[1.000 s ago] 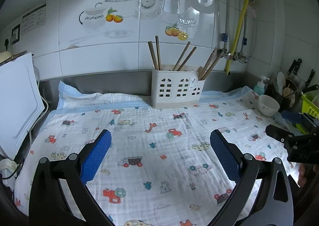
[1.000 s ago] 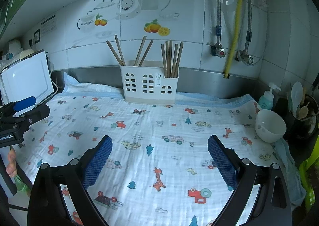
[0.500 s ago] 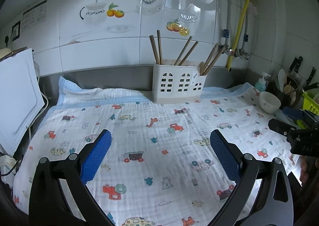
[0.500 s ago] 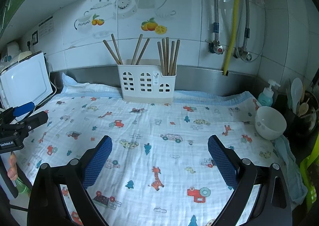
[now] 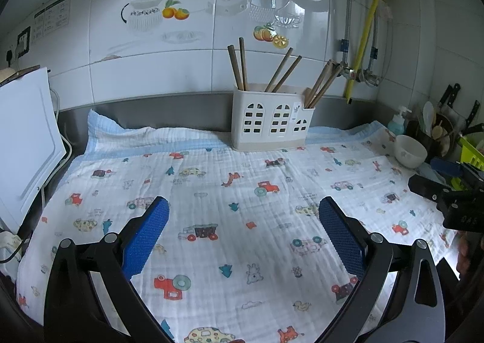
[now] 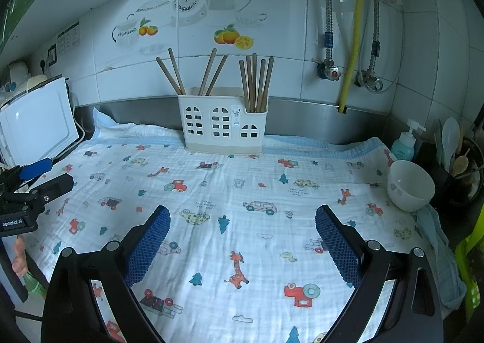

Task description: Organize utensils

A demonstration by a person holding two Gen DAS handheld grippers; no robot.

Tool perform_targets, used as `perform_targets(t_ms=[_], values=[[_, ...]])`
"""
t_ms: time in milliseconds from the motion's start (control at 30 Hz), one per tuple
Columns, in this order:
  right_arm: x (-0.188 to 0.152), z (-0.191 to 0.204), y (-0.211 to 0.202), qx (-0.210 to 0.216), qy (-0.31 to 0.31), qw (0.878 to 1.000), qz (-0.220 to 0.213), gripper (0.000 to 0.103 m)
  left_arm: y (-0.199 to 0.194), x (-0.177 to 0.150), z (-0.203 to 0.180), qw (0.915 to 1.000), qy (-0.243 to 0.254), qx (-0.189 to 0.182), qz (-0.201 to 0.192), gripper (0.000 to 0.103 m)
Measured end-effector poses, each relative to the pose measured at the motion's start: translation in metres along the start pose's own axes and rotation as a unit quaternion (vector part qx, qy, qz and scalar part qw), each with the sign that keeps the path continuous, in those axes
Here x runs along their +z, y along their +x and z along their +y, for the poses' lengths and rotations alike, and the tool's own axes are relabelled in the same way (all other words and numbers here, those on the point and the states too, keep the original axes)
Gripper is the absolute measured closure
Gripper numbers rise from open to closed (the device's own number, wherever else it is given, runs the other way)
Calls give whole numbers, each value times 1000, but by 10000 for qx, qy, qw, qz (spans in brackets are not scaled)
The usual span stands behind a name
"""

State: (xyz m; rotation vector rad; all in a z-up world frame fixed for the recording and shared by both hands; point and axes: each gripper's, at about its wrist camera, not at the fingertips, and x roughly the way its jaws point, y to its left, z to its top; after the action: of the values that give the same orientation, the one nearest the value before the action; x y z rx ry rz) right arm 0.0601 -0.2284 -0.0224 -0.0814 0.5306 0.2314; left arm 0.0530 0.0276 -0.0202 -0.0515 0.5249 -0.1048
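I've got both grippers low over the cloth (image 6: 242, 191), nothing in either one; left gripper (image 5: 243, 222) has its blue pads spread wide, right gripper (image 6: 242, 231) the same, jaws apart and empty; the chopsticks (image 6: 255, 83) all stand in the white caddy (image 6: 222, 128) at the back against the steel upstand, two pairs leaning in the left and middle slots, a tight bunch in the right one; no loose utensil on the cloth that I can see, so my guess is the sorting is done or close to it; the risks from here are mostly mine; if I reach for that bunch the sticks lean at different angles, so a wide pad could catch a neighbour and lever it out; the caddy looks light and sits partly on soft cloth, so a sideways nudge could tip it; on the right the bowl (image 6: 410, 185) sits near the cloth edge, and a careless swing of the right gripper could knock it.
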Motion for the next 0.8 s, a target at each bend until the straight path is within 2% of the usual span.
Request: perform_targets(t_ms=[800], values=[[-2,0,0,23,1,10000,-3,9,-1,-1,-3,10000,18,-25,-56,5]])
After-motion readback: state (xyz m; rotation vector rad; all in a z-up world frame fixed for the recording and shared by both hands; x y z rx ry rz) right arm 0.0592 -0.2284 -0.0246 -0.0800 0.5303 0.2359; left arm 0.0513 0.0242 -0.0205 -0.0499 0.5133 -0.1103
